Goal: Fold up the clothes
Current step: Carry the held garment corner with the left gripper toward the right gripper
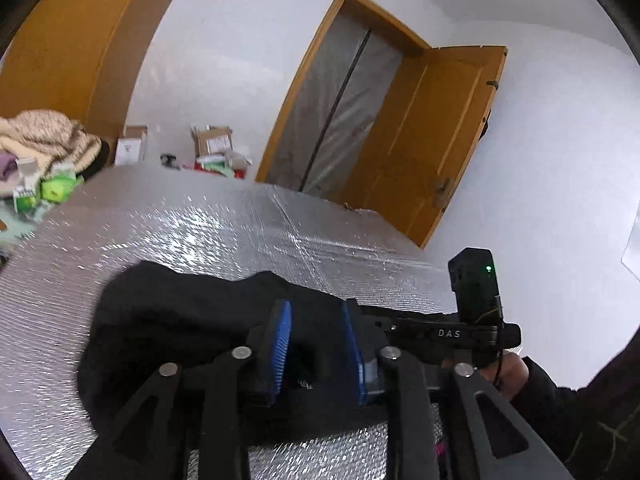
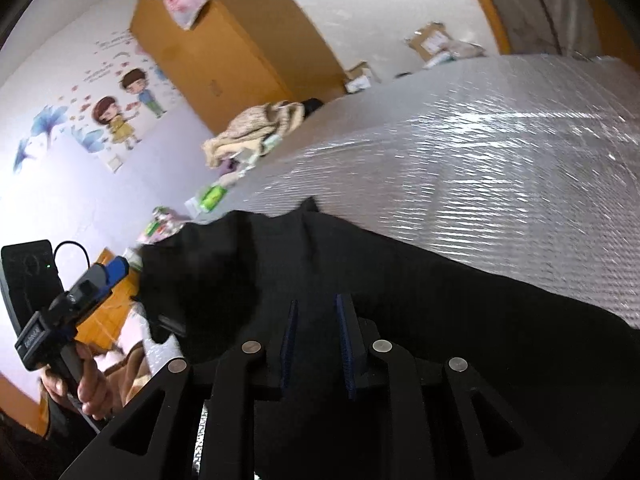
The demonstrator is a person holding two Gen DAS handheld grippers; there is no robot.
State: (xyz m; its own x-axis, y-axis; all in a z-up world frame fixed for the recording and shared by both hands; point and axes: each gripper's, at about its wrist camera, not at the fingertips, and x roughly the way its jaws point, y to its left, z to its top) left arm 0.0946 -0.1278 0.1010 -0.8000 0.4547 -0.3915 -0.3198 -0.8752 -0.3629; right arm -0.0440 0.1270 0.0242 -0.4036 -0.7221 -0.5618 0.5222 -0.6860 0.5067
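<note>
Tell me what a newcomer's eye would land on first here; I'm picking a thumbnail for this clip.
First comes the black garment, spread dark over the glittering silver foil sheet that covers the work surface, with the left gripper and right gripper both open over it. Next, the orange-brown door standing open behind the surface, and in the right wrist view the cartoon children sticker on the wall at left.

White walls, an open brown door (image 1: 432, 136), a tall brown wardrobe (image 2: 236, 48), and cartoon kid stickers (image 2: 124, 108) on one wall.
</note>
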